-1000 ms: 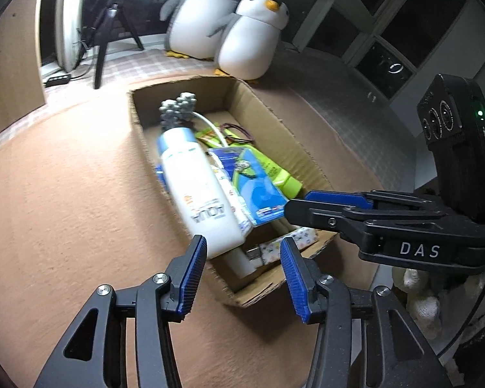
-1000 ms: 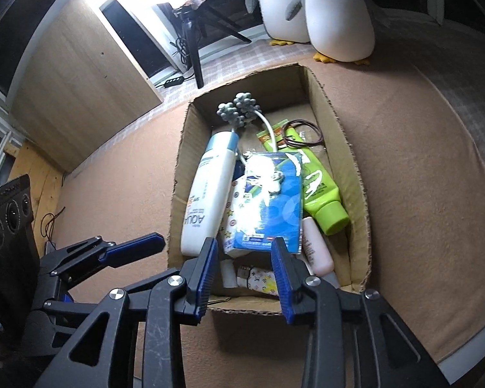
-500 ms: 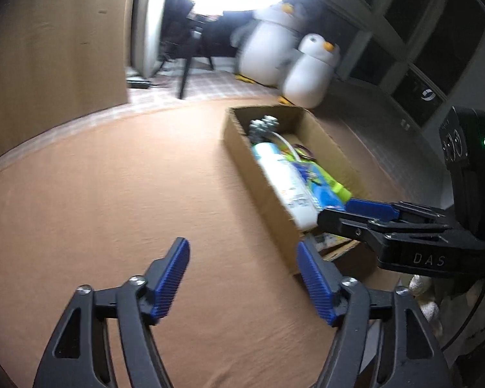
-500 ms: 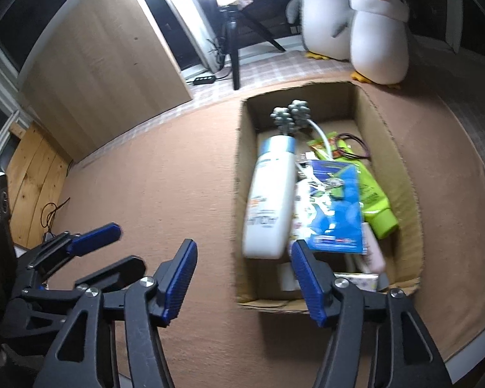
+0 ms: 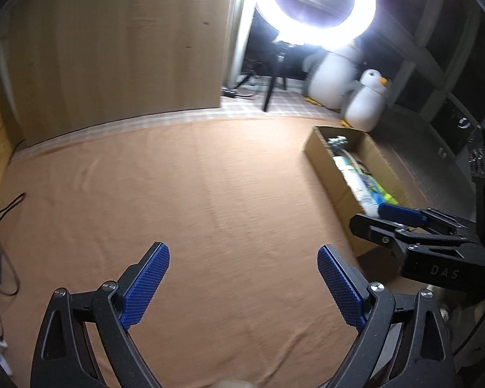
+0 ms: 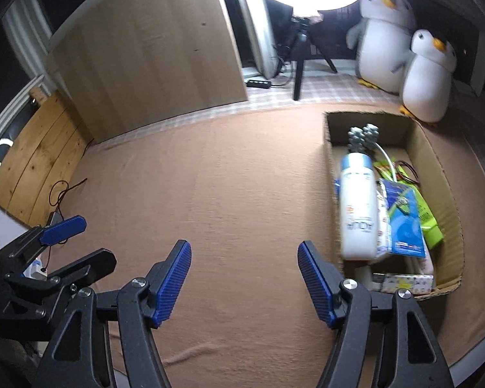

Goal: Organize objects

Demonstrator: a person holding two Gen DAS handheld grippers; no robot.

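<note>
Both jaws have just been opening: left hand-held gripper (image 5: 243, 283) wide, right hand-held gripper (image 6: 244, 279) fairly wide, both empty. The bottle (image 6: 358, 210) rides high in the crowded box (image 6: 443, 174) at the surface's right edge — a knock could tip it out.

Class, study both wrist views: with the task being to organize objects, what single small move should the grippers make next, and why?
Probably hold both grippers off to the side and make no new grab. The cardboard box already holds the white bottle, blue packet and green tube; the brown cloth shows nothing loose. The left gripper and right gripper have just been opening, with nothing between their fingers.
</note>
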